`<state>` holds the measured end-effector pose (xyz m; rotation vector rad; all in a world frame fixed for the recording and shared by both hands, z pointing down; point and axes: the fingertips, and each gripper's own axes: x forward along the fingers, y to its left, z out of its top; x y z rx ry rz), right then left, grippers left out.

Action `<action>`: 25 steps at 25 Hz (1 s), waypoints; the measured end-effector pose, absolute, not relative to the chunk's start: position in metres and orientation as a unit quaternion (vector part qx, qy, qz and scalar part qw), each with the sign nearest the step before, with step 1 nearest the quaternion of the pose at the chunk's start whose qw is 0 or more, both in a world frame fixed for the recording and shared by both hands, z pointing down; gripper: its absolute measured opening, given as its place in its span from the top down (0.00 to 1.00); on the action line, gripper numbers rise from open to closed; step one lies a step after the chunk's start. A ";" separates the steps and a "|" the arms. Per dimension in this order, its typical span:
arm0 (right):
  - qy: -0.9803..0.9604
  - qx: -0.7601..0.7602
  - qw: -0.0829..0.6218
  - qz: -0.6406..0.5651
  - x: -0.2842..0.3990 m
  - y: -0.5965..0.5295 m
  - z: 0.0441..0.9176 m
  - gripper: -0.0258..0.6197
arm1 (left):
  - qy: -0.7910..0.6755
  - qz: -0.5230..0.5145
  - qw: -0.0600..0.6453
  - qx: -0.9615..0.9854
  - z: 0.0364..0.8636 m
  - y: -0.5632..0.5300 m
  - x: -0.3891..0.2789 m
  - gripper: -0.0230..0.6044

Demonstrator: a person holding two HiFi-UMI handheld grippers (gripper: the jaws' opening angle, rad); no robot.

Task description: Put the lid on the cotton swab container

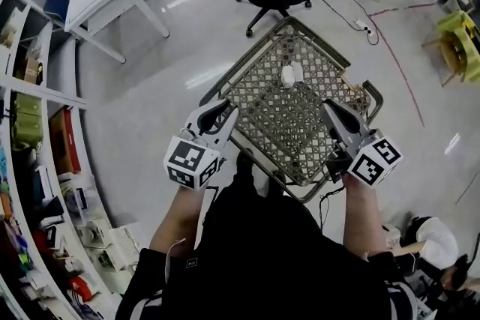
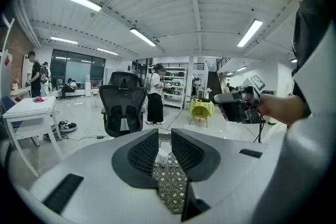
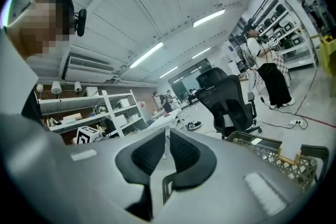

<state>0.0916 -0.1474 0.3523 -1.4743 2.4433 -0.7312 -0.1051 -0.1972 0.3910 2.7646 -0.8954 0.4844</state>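
Left tool (image 1: 226, 112) and right tool (image 1: 328, 108) hang empty, jaws slightly apart, over the near part of the metal lattice surface (image 1: 285, 127). The white cotton swab container (image 1: 289, 74) sits farther in, apart from both.

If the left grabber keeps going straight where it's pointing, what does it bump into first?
Probably the white cotton swab container on the mesh table: it shows right in the gap between the left gripper's open jaws. Depth is unclear, so the tabletop could come first.
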 end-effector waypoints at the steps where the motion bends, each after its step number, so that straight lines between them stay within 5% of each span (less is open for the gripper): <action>1: 0.820 -0.508 0.095 -0.248 0.090 -0.154 0.352 0.90 | -0.295 0.164 0.096 0.937 0.392 -0.208 -0.106 0.84; 12: 0.769 -0.575 0.089 -0.264 0.071 -0.203 0.367 0.90 | -0.211 0.172 0.094 0.958 0.414 -0.290 -0.104 0.84; 25: 0.729 -0.599 0.088 -0.319 0.123 -0.218 0.431 0.90 | -0.165 0.222 0.134 0.952 0.470 -0.304 -0.046 0.84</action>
